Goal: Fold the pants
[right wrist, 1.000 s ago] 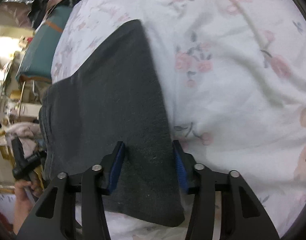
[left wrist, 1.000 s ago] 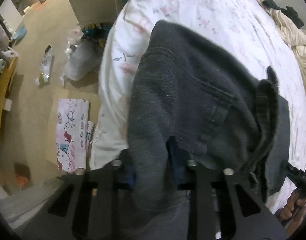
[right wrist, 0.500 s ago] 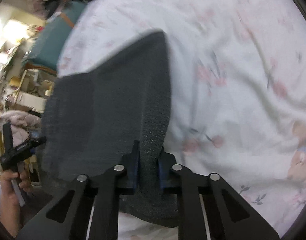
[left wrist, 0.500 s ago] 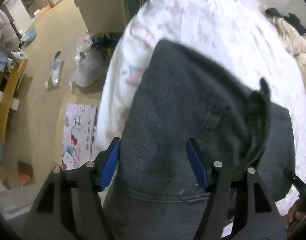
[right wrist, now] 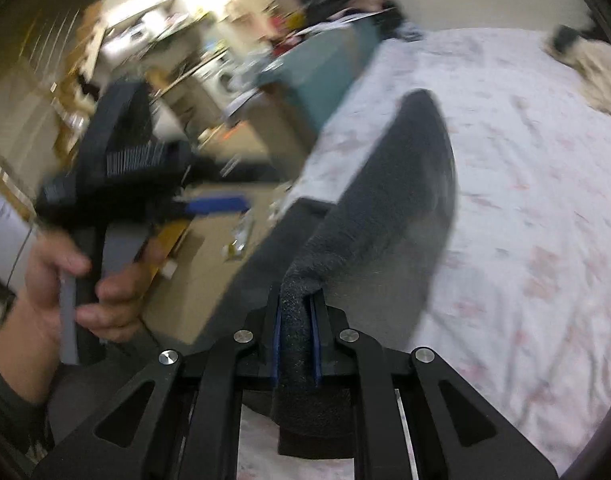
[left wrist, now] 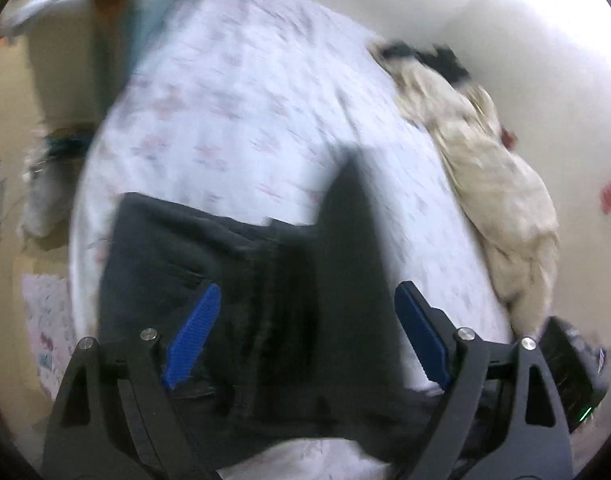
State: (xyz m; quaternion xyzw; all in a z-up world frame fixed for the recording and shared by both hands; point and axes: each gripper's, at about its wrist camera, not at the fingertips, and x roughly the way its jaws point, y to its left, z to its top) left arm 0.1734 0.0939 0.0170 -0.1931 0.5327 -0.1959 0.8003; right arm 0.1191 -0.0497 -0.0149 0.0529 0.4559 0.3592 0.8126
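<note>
Here the pants lie on the bed, filling the lower centre of the left wrist frame. One dark leg rises as a blurred flap at centre right of that frame. In the right wrist frame the same leg runs from the lower centre up to the upper middle, draped in a curve over the flowered sheet.

Right gripper: clenched on the leg end. The cloth is bunched into a thick roll between the blue pads, and a short tail hangs out below them at the bottom of the frame.

Left gripper: released. Its jaws have just been opening and stand wide. The pants lie between and beneath the pads, but neither pad presses on them. The hand holding this gripper appears at the lower left of the right wrist frame.

Handling properties, judged from appearance:
- The fabric is thick, dark and soft. It sags under its own weight and holds no shape when lifted.
- It looks fairly heavy for cloth, so a one-point grip will likely let the free part swing and trail.
- The surface is rough, not slippery, and not fragile; a firm pinch is safe.

Recommended hold points:
- Take the hem or waistband edge, where the layers are thickest.
- Grip all layers together, so the lower one does not stay behind on the bed.
- Keep the second gripper on the opposite corner of the same edge to hold the fold line straight.
</note>
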